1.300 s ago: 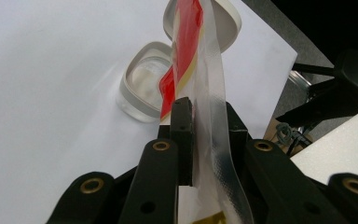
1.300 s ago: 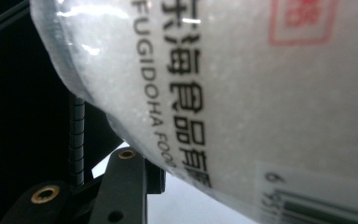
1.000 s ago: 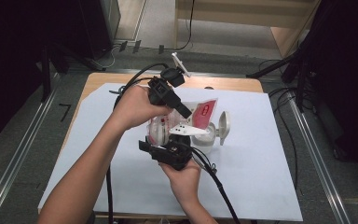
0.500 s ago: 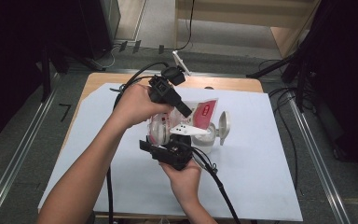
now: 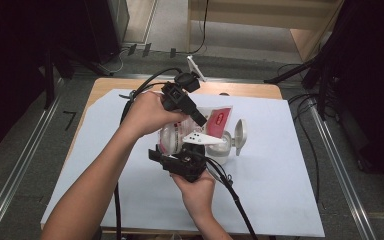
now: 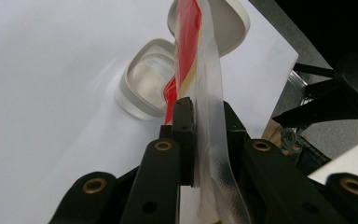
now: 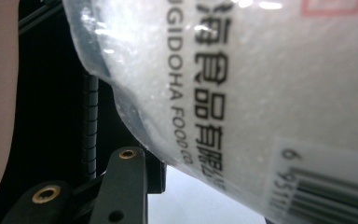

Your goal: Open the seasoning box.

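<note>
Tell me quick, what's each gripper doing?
Left gripper: closed on the bag's clear top edge.
Right gripper: holding the bag of white grains.

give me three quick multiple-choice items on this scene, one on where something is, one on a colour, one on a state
1. Where does the clear container stand?
A. on the white sheet
B. on the floor
C. on a shelf

2. What colour is the print on the upper part of the plastic bag?
A. blue
B. red
C. green

3. How is the left gripper?
A. wide open over the table
B. lying on the table
C. shut on the bag's edge

Answers:
1. A: the left gripper view shows it resting on the white sheet that covers the table.
2. B: red shows on the bag in the high view and the left gripper view.
3. C: its jaws pinch the bag's clear edge strip between them.
</note>
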